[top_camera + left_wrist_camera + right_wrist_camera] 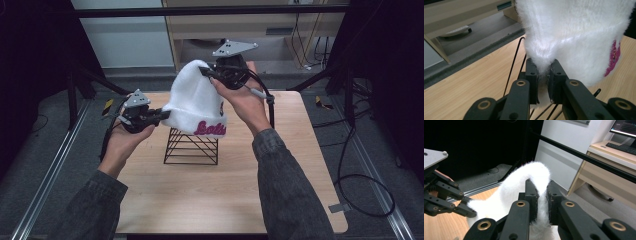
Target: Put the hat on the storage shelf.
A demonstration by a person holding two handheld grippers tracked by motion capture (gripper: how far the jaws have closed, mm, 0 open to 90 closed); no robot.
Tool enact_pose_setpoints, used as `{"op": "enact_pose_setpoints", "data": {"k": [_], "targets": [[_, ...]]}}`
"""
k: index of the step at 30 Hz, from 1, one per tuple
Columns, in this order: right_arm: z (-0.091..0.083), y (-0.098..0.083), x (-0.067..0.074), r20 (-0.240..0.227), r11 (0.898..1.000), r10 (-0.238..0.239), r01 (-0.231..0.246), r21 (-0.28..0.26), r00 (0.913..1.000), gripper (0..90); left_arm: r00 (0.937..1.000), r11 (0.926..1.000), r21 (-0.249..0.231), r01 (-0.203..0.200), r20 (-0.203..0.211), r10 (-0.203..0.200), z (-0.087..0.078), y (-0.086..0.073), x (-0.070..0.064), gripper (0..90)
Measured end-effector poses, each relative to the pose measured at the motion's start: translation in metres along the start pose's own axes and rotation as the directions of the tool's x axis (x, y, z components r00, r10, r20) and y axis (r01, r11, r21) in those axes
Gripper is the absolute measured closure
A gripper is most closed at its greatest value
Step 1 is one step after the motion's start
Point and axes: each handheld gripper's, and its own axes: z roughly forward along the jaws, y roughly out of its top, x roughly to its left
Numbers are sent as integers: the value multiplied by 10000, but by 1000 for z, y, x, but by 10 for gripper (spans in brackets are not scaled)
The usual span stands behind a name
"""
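- I have a white fuzzy hat held up between my two grippers, above a black wire stand that sits on the wooden table.
- My left gripper has its jaws pinched on the hat's lower left edge; in the left gripper view a fold of white fluff is squeezed in the narrow gap between the two black jaws.
- My right gripper is higher and farther back, with its jaws closed on the top of the hat; in the right gripper view the white fabric bulges up in an arch over the jaw tips and runs down between them.
- The hat hangs tilted between the two grips, with its crown up toward the right gripper and its folded cuff low, just over the top of the stand.
- I cannot tell whether the cuff touches the stand.
- Pink lettering runs along the cuff on the side facing me; a patch of it shows in the left gripper view at the right edge of the hat.
- In the right gripper view my left gripper shows at the left, gripping the far end of the hat.
- A thin black wire of the stand rises beside the left jaw in the left gripper view.
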Motion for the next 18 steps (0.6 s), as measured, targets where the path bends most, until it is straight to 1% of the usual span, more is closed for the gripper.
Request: {"op": "enact_pose_setpoints", "data": {"k": [9,15,18], "targets": [[4,-5,4,-150,9999,-35,37,136,9999,828,9997,9997,106,217,-57,-217,3,-12,7,807],[9,-9,6,-228,9996,-44,50,264,9997,827,9995,9992,245,311,-75,-309,6,-20,9,807],[12,-11,7,-253,9992,-141,150,359,9996,827,9994,9990,293,331,-46,-330,8,-24,9,807]]}}
